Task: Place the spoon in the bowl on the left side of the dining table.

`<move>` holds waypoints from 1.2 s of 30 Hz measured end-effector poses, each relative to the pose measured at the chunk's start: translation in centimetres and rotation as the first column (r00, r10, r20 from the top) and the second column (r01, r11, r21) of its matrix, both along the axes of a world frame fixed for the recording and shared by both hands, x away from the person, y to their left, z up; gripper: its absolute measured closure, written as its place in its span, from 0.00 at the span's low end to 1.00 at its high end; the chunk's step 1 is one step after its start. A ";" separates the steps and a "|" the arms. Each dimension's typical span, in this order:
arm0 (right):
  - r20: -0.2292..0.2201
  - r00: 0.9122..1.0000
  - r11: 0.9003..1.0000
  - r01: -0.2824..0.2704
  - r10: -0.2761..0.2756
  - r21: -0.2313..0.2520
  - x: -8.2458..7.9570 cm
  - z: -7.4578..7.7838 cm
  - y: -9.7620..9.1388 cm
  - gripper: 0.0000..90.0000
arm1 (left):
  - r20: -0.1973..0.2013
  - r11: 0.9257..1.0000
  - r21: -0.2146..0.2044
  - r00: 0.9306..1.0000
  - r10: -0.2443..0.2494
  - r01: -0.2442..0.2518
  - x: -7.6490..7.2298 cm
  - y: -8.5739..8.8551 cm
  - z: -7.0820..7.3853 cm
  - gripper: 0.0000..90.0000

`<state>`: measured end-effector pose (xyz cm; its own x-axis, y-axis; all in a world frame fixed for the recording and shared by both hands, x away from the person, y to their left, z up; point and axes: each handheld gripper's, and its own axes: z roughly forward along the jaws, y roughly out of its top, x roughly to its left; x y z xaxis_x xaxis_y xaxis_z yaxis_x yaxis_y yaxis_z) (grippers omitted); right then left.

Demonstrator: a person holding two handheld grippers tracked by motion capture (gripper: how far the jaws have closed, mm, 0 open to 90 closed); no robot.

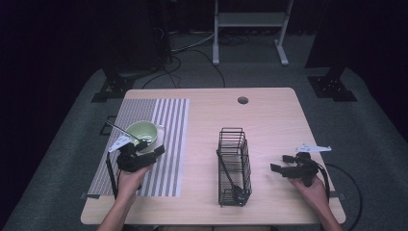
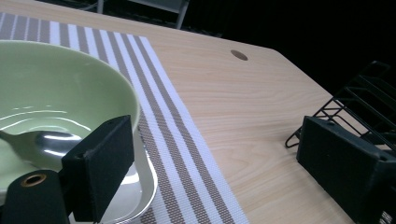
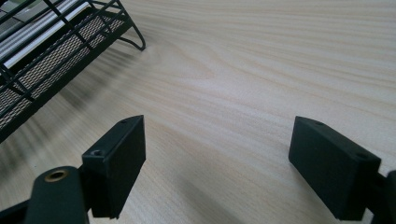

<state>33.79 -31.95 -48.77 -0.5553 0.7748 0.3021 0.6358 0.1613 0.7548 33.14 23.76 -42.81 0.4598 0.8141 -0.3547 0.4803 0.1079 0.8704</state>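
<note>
Half the spoon (image 2: pixel 42 142) hides behind the left gripper (image 2: pixel 210 154).

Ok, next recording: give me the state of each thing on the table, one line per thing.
Bowl: upright on a tray on the striped mat, spoon inside.
Spoon: head in the bowl, handle sticking out over the rim.
Wire basket: upright mid-table, some dark item at its near end.
Left gripper: open, next to the bowl.
Right gripper: open, over bare table, holding nothing.
</note>
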 end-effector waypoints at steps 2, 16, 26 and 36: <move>0.000 1.000 1.000 0.000 0.000 -0.001 0.0 0.0 0.0 0.20 | 0.004 1.000 0.011 1.000 -0.007 0.007 0.0 -0.3 0.0 0.12; 0.000 1.000 1.000 -0.001 0.001 -0.001 0.0 0.0 0.0 0.20 | 0.005 0.998 0.007 0.998 -0.057 0.057 -0.3 -2.2 -0.2 0.12; 0.000 1.000 1.000 -0.002 0.002 0.000 0.0 0.0 0.0 0.20 | 0.006 0.995 0.017 0.995 -0.099 0.099 -0.7 -3.5 -0.1 0.12; 0.000 1.000 1.000 -0.001 0.001 0.000 0.0 0.0 0.0 0.20 | -0.003 0.992 0.022 0.992 -0.127 0.127 -1.2 -4.3 -0.5 0.12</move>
